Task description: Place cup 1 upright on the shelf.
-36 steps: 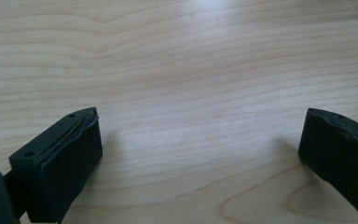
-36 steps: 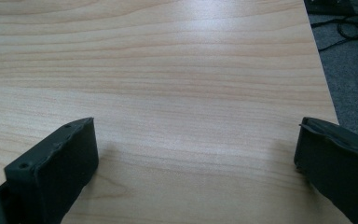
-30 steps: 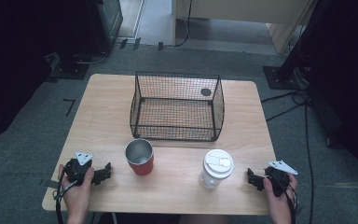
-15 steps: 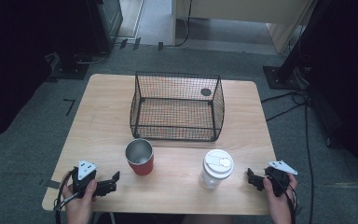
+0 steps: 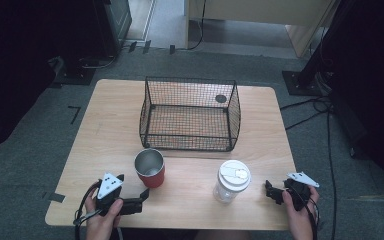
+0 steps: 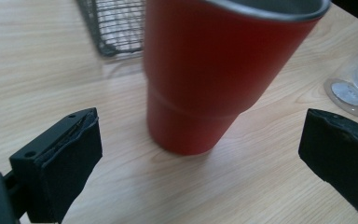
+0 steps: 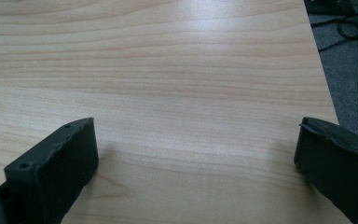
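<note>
Gaping wide, the left tongs [image 6: 200, 154] frame the red tumbler [image 6: 214, 74] just ahead, seemingly lined up to clasp it; the right tongs [image 7: 196, 154], equally wide, face bare surface [image 7: 168, 70].

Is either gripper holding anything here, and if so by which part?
Nothing is held. The left gripper is open before the red cup; the right gripper is open over bare table.

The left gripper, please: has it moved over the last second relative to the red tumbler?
Yes. The left gripper has swung in from the table's left edge toward the red tumbler, jaws open just short of it.
</note>
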Tool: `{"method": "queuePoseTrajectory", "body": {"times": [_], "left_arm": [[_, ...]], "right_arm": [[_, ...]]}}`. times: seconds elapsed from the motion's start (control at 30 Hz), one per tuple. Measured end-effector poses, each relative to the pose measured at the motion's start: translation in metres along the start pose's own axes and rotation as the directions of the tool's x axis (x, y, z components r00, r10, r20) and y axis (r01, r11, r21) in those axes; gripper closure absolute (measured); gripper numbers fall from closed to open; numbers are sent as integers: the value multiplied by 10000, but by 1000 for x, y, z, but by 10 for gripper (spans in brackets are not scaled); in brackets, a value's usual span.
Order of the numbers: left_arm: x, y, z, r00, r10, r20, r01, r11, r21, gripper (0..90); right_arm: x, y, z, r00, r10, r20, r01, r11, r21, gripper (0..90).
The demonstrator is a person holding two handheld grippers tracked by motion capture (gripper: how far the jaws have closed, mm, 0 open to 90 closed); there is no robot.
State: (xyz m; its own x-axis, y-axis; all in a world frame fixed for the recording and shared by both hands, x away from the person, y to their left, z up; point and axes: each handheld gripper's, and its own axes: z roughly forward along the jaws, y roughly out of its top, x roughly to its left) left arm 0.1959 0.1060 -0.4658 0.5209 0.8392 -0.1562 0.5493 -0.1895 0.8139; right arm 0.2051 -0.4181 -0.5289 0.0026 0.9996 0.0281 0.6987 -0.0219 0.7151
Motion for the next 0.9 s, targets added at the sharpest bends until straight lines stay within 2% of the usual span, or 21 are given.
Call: {"method": "queuePoseTrajectory", "body": {"times": [0.07,0.33,0.5,0.67,0.8,0.9], "left_arm": [[-6,6,5,9999,125,5,-125,9999,-65,0],[-12,20,18,9999,124,-69,-125,9996,-239,0],[-19,26,32,9991,182,-373,-190,9996,-231,0],[-19,29,39,9981,209,-586,-223,9995,-222,1],[-19,34,47,9954,244,-932,-268,9993,-247,1],[-20,35,50,9947,227,-1000,-265,9990,-360,53]], "right_arm": [[0,0,0,10000,-2,-2,2,10000,1,0],[0,0,0,10000,-4,-3,4,10000,0,0],[0,0,0,10000,-16,-4,16,10000,-9,0],[0,0,0,10000,-13,-5,13,10000,-7,0],[0,0,0,10000,-18,-7,18,10000,-8,0],[0,0,0,10000,-15,-6,15,10000,-7,0]]}}
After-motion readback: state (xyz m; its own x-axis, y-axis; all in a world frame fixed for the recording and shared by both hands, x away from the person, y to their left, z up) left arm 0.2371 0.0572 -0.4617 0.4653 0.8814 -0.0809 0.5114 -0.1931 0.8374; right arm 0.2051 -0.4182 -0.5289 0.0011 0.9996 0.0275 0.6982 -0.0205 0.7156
